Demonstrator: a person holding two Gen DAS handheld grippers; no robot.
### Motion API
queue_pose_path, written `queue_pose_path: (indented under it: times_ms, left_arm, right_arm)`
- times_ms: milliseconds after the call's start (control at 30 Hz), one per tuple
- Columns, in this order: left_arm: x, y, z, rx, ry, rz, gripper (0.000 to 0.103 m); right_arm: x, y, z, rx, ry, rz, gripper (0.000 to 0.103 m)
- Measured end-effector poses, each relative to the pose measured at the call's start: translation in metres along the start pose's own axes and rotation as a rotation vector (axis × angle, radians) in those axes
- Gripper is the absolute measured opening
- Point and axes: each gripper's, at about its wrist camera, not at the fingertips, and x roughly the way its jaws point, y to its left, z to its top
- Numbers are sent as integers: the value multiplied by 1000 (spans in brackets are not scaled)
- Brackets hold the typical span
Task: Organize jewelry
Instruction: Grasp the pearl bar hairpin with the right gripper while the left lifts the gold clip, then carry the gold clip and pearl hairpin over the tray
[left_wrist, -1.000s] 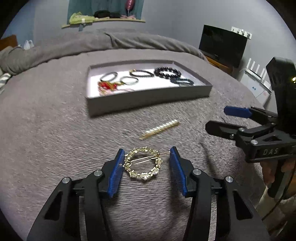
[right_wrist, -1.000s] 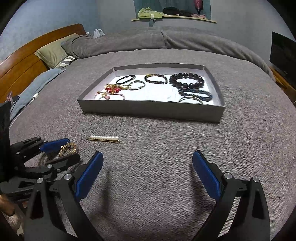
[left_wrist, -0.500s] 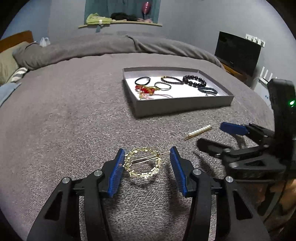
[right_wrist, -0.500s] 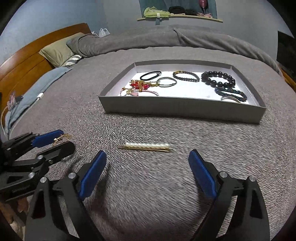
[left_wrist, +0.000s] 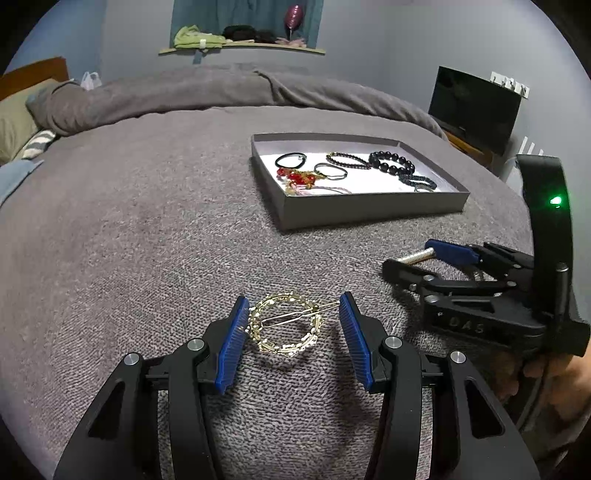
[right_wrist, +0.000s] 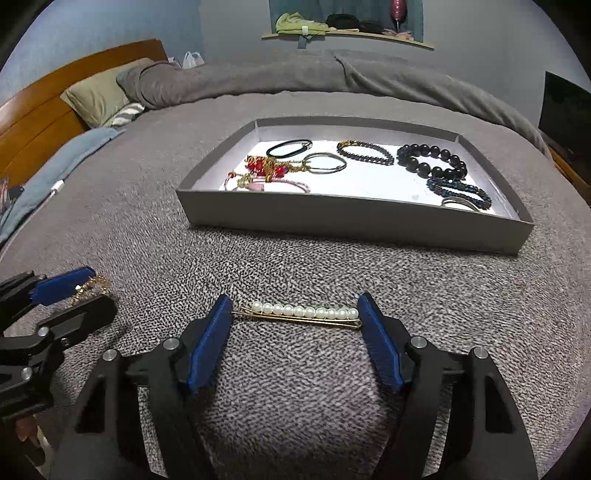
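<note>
A round gold wreath hair clip (left_wrist: 286, 346) sits between the blue pads of my left gripper (left_wrist: 293, 314), which is shut on it just over the grey bedspread. The clip (right_wrist: 92, 284) also shows in the right wrist view, inside the left gripper (right_wrist: 98, 290). A pearl hair pin (right_wrist: 303, 312) lies crosswise on the bedspread. The jaws of my right gripper (right_wrist: 294, 306) are closing on it, and each pad touches one end of the pin. From the left wrist view, the right gripper (left_wrist: 406, 256) is low at the right with the pin (left_wrist: 415, 256) between its tips.
A shallow grey tray (right_wrist: 351, 225) lies further up the bed with several bracelets and hair ties in it; it also shows in the left wrist view (left_wrist: 369, 210). Pillows and a wooden headboard (right_wrist: 37, 110) are at the left. A dark screen (left_wrist: 476, 107) stands by the right wall.
The right gripper came down over the pearl pin and narrowed its jaws until the pads met the pin's ends. The left gripper carried the gold clip sideways; the tray now appears further right in its view.
</note>
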Motion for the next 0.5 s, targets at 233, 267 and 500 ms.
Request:
queue_pose_path:
  times_ms: [233,267,500]
  left_arm:
    - [-1,-3,5,23,3,-6,52]
    - [-1,-4,9,28,2,-7,52]
    - [4,-7,57,70,-22,-43,52]
  right_arm:
    - [-16,-11,6,3,-31,21,69]
    - [-21,-15,9,7,-49,20,69]
    - [-35,-40,43,-34,-129,-8,69]
